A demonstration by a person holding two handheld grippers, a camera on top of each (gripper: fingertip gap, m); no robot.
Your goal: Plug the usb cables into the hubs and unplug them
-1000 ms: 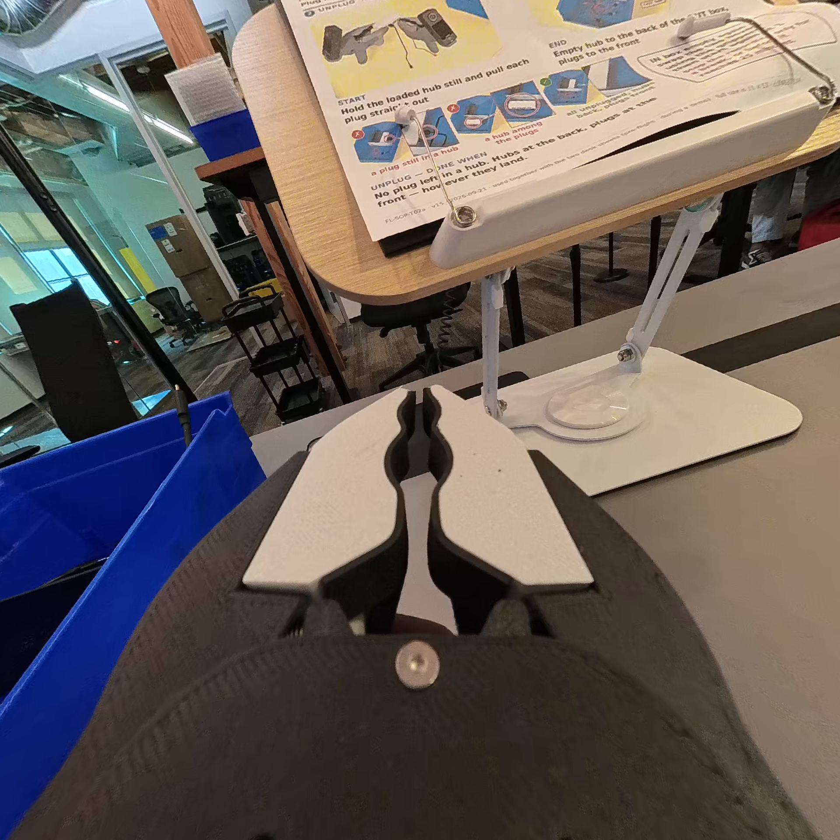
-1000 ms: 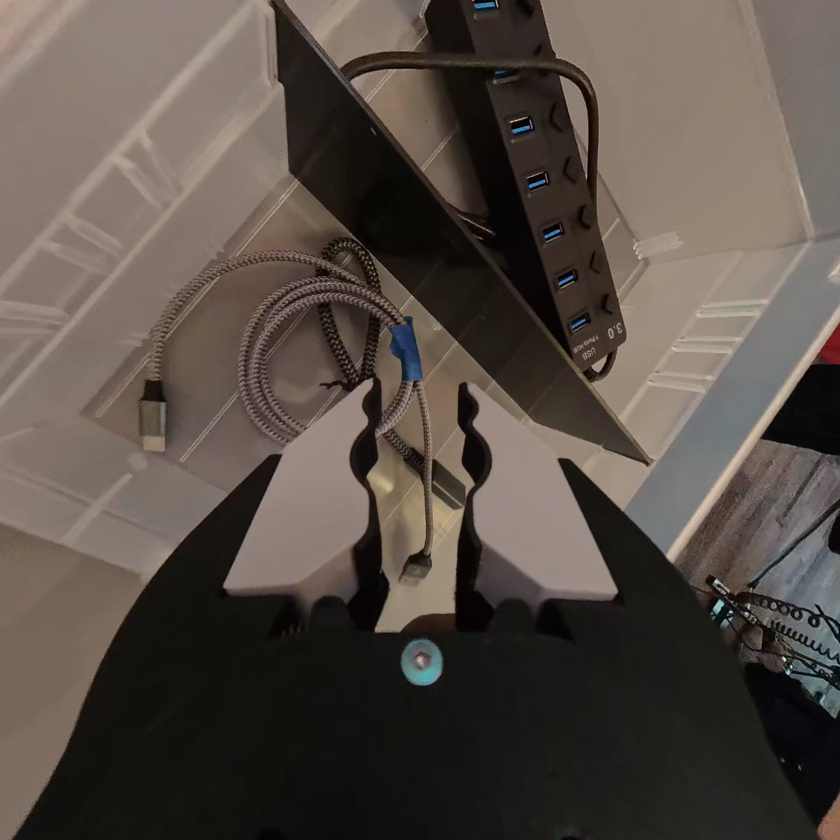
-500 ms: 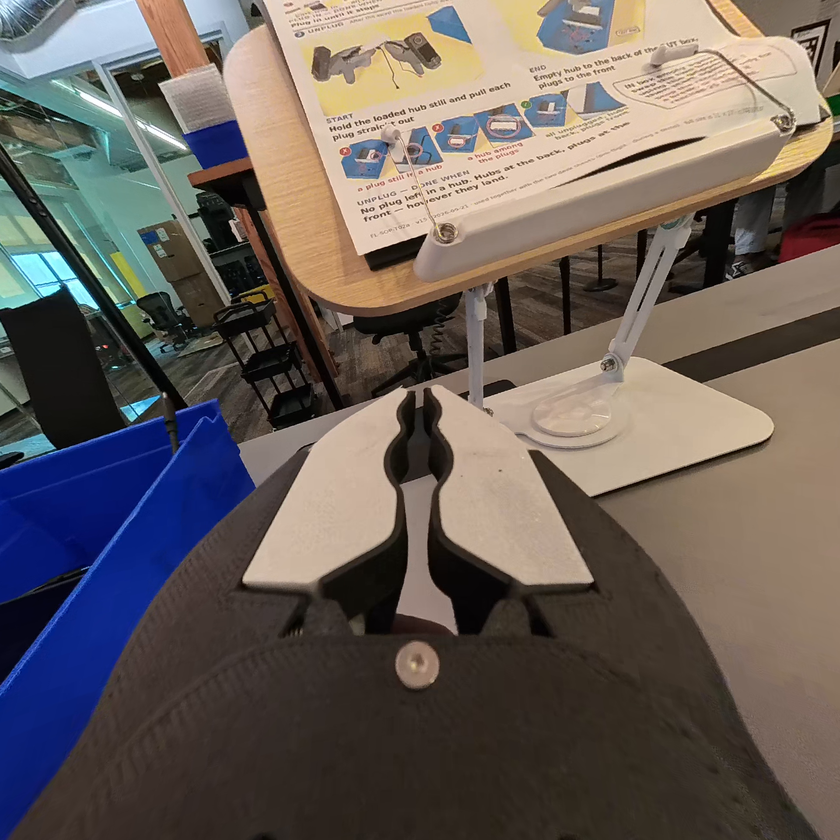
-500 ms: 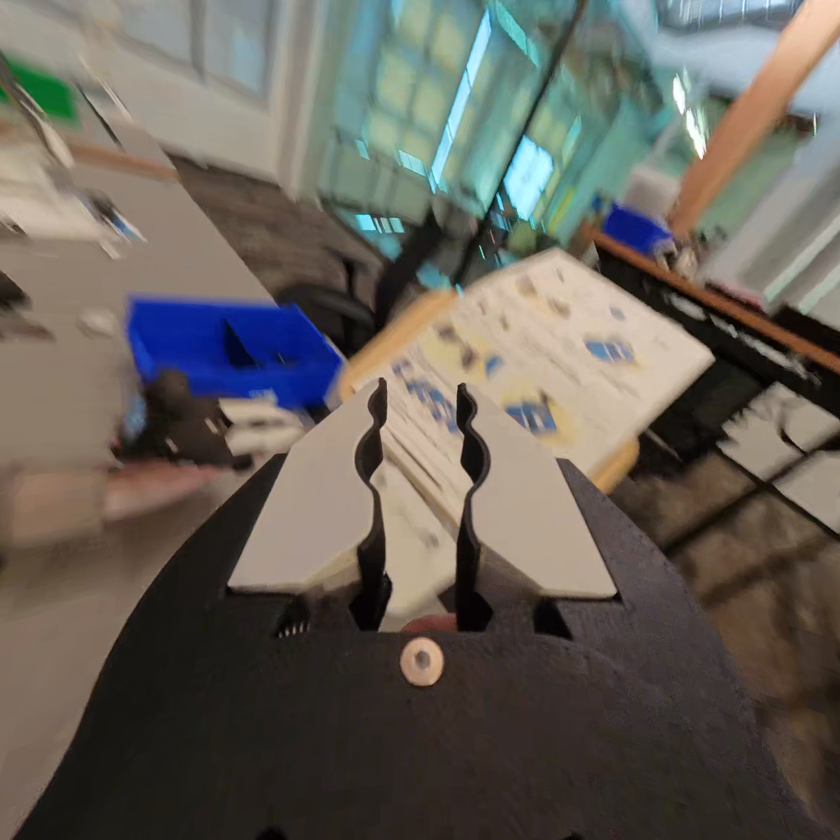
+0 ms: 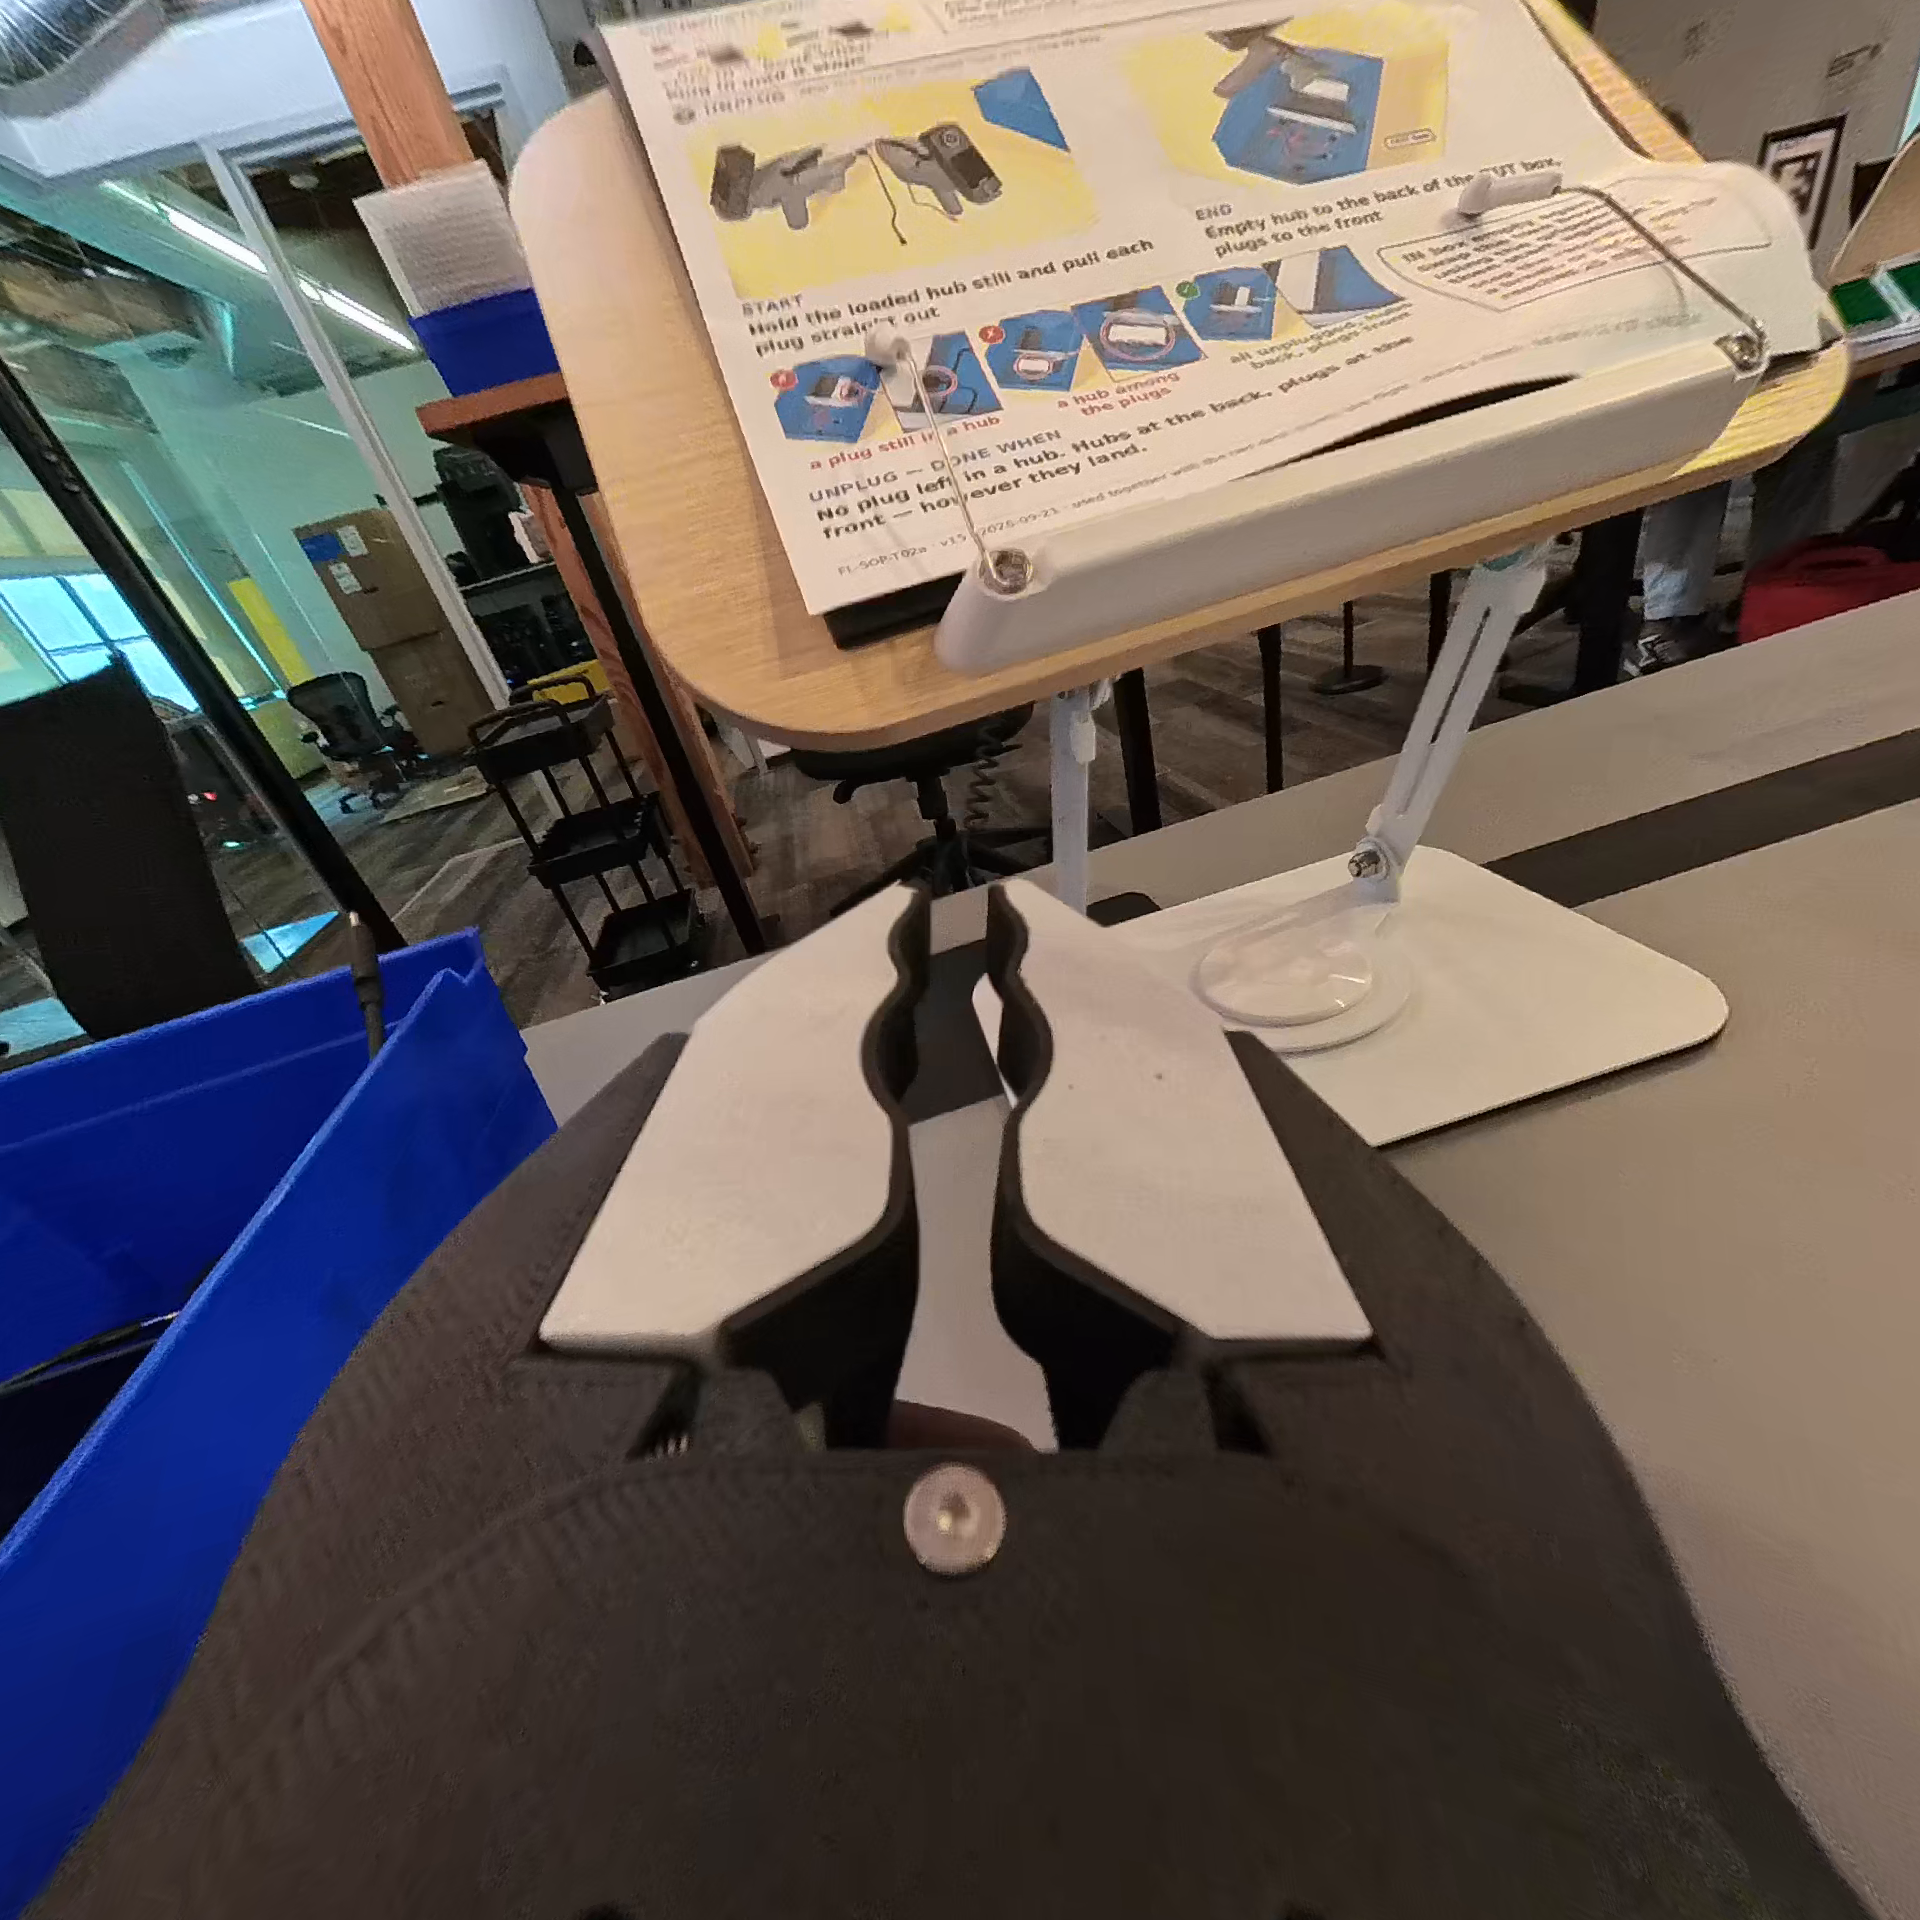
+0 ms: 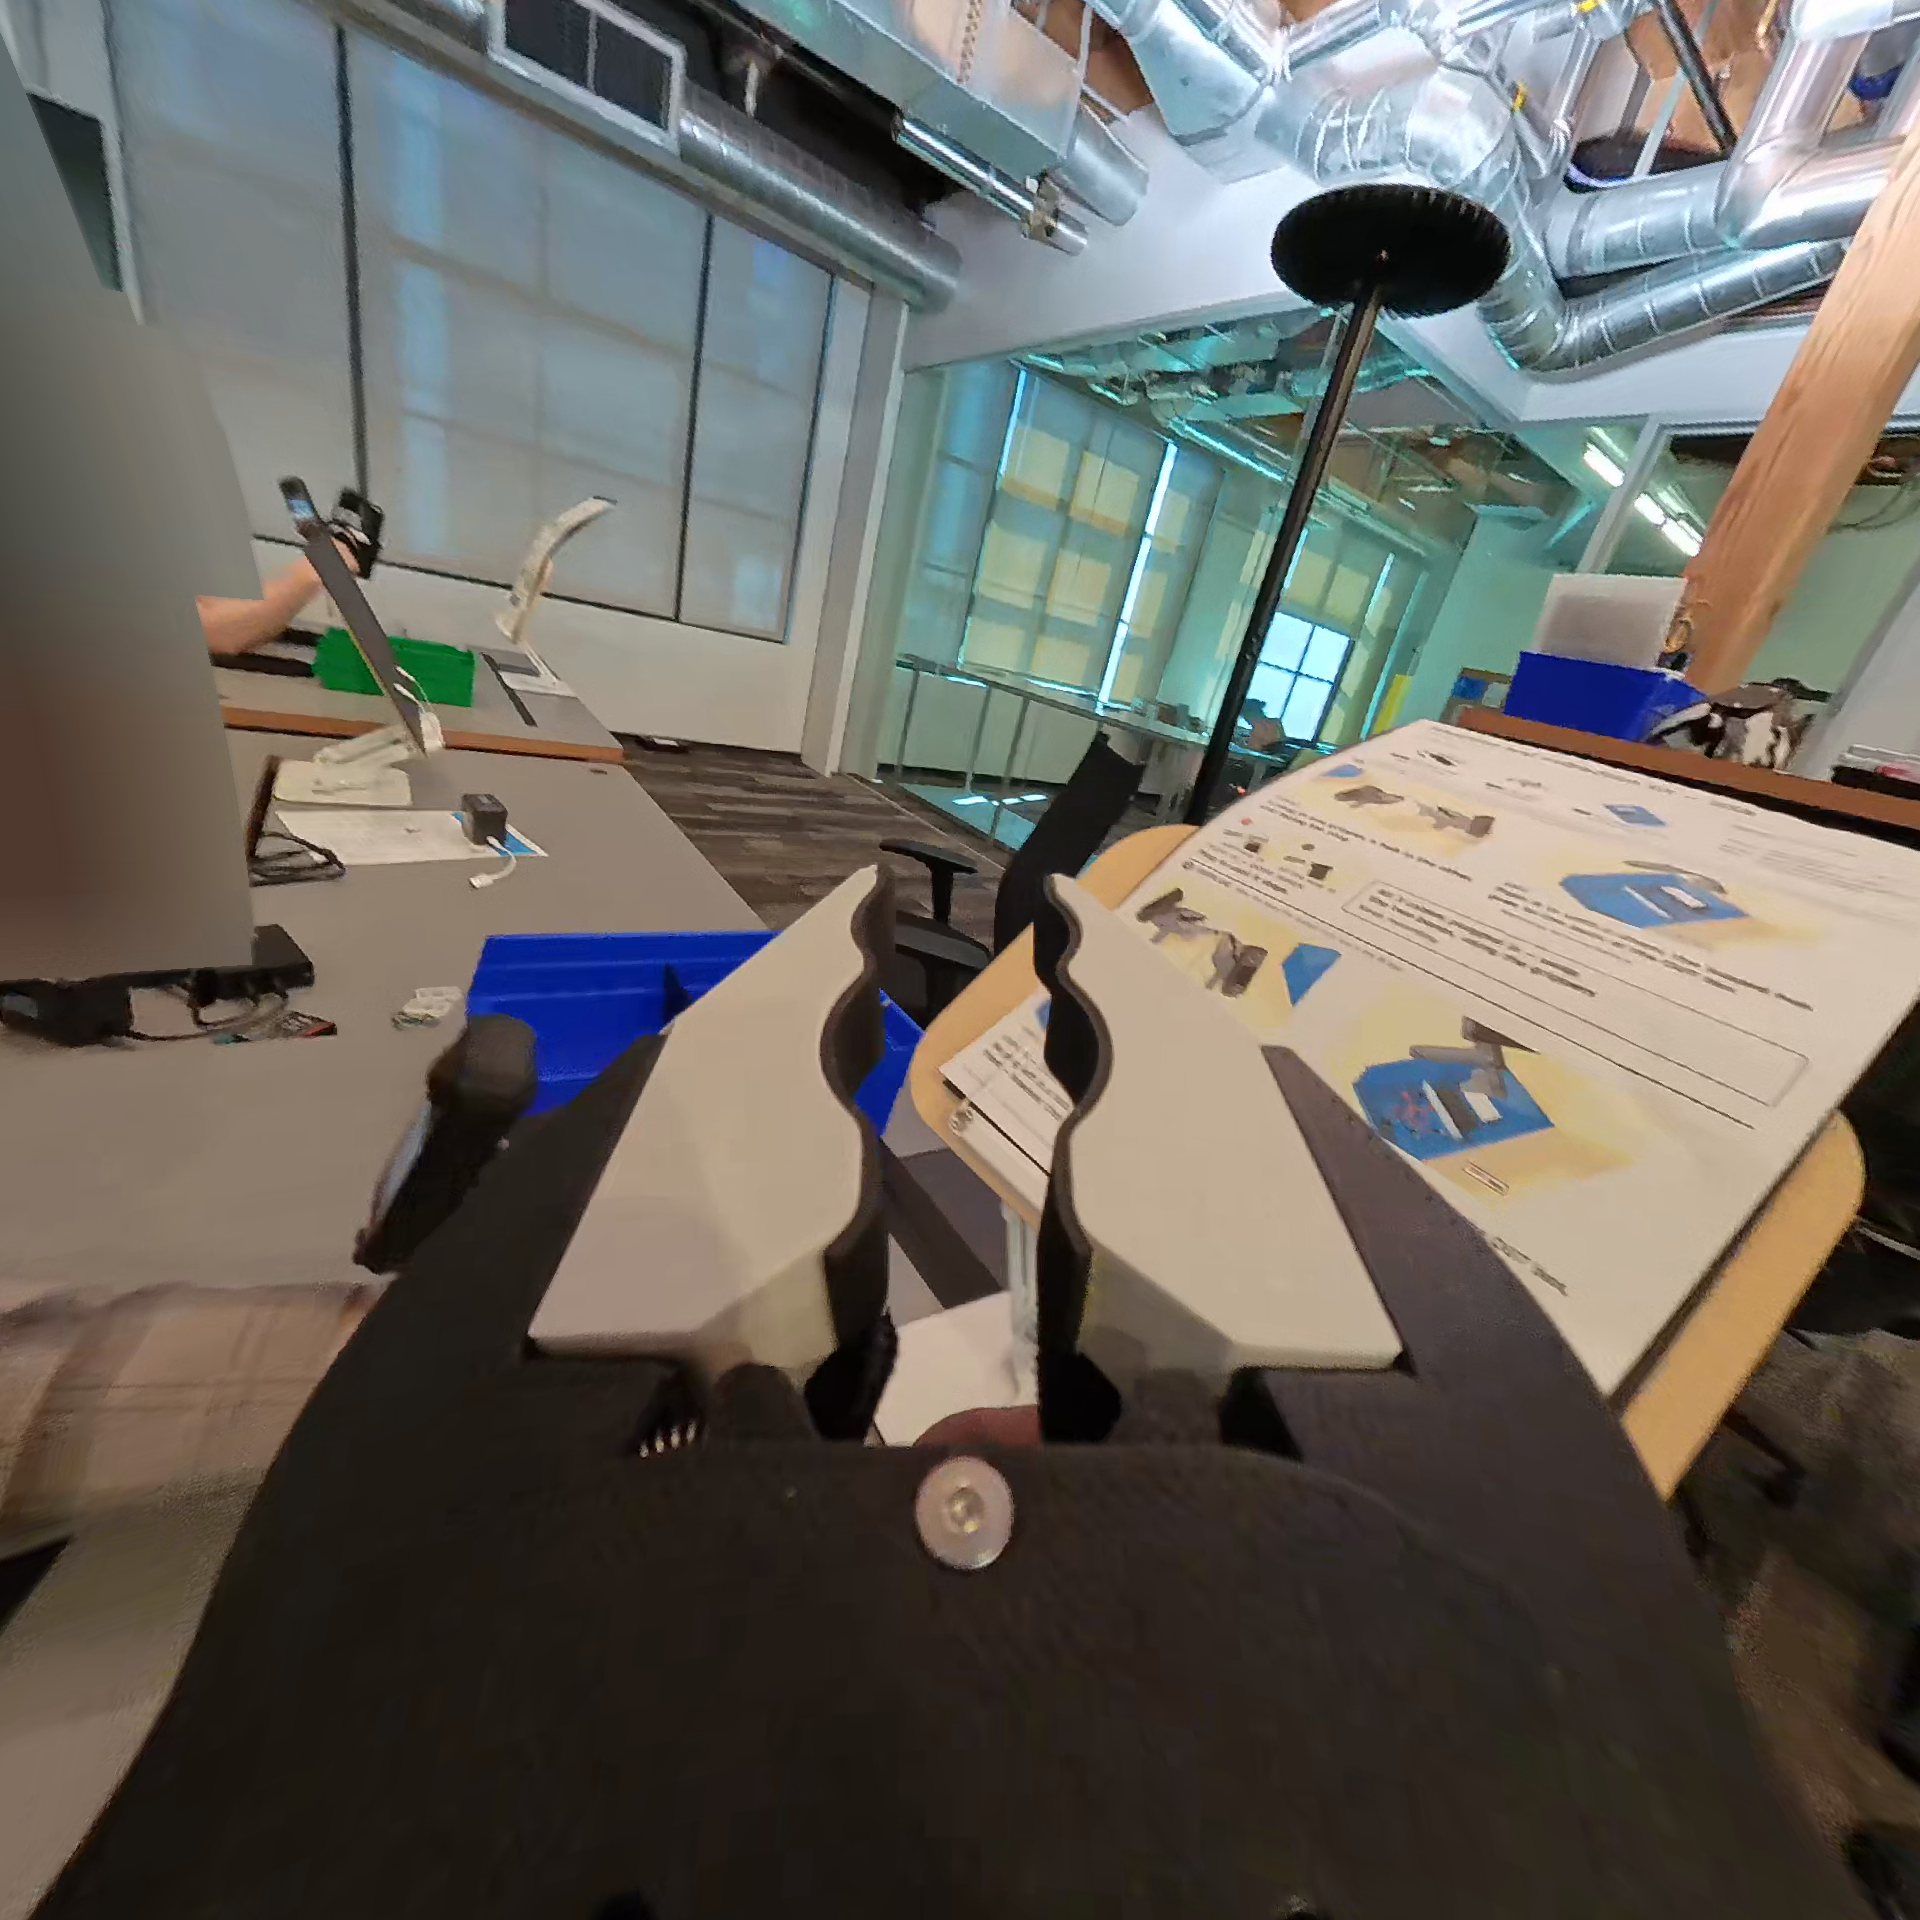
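No hub or USB cable of my own shows in either view. My left gripper (image 5: 956, 904) is empty and hovers low over the grey table (image 5: 1662, 1299), its jaws a narrow gap apart. It points at the white base (image 5: 1507, 1018) of a document stand, with a blue bin (image 5: 208, 1195) to its left. My right gripper (image 6: 961, 894) is open and empty, raised and pointing across the room. The blue bin (image 6: 623, 977) and the instruction sheet (image 6: 1455, 987) lie beyond its fingers. A black device (image 6: 457, 1122) on a plaid sleeve (image 6: 156, 1382) sits to its left.
The stand's wooden board (image 5: 675, 520) carries the instruction sheet (image 5: 1091, 312) and overhangs the table. A dark device with cables (image 6: 156, 987) lies on the grey table (image 6: 260, 1122). A green bin (image 6: 395, 665) and a person's arm (image 6: 249, 613) are at a far desk. A black pole (image 6: 1288, 520) stands behind. Some 30 cm of space lies between my two pairs of fingers.
My right gripper swung up and away from the clear box with the cables and black hub, and now faces the room. My left gripper shifted slightly and its jaws parted a little.
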